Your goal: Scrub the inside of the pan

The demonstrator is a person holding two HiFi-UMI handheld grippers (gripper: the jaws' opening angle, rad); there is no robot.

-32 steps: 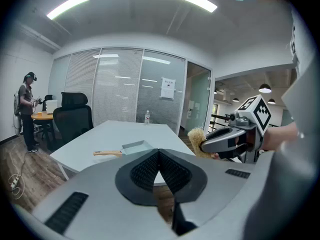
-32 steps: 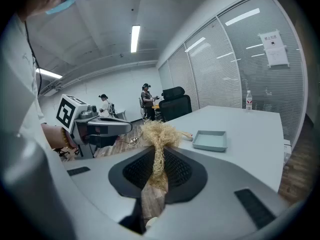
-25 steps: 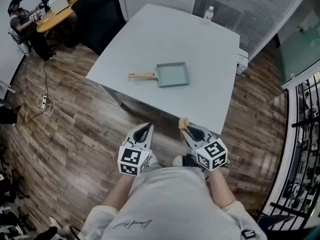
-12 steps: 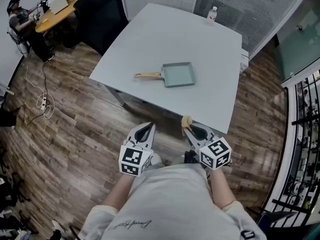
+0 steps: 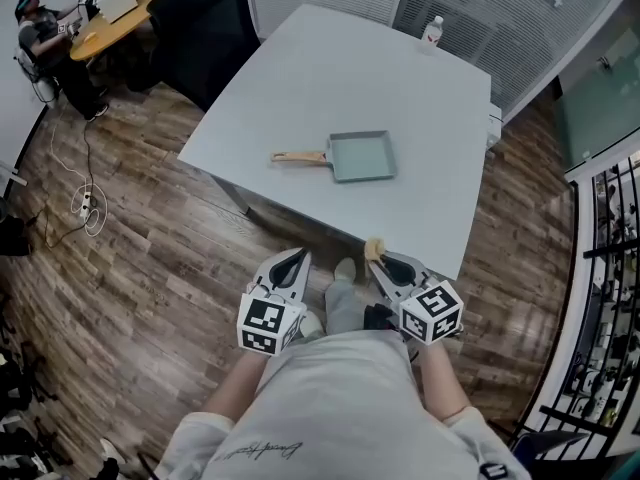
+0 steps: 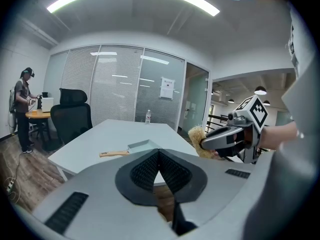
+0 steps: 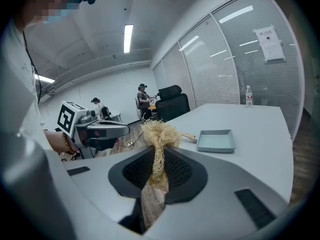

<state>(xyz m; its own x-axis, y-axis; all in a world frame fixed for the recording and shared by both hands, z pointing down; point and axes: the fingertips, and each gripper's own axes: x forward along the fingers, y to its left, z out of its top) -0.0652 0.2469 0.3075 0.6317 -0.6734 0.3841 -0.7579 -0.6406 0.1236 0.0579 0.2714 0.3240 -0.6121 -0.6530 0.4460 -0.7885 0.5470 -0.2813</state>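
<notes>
**Head view with both gripper views.** The pale blue square pan (image 5: 362,156) lies flat near the middle of the grey table (image 5: 300,78). Its wooden handle (image 5: 298,156) points toward the table's left side as the head view shows it. Both tongs are held off the table, beyond its near edge and well apart from the pan. The left tongs (image 5: 295,258) are pressed together with nothing between them. The right tongs (image 5: 383,261) are clamped on a straw-coloured fibre scrubber (image 5: 373,249), whose frayed tuft stands out past the tips. A water bottle (image 5: 432,30) stands upright at the table's far edge. A black office chair (image 5: 205,28) sits just off the table's far left corner.
</notes>
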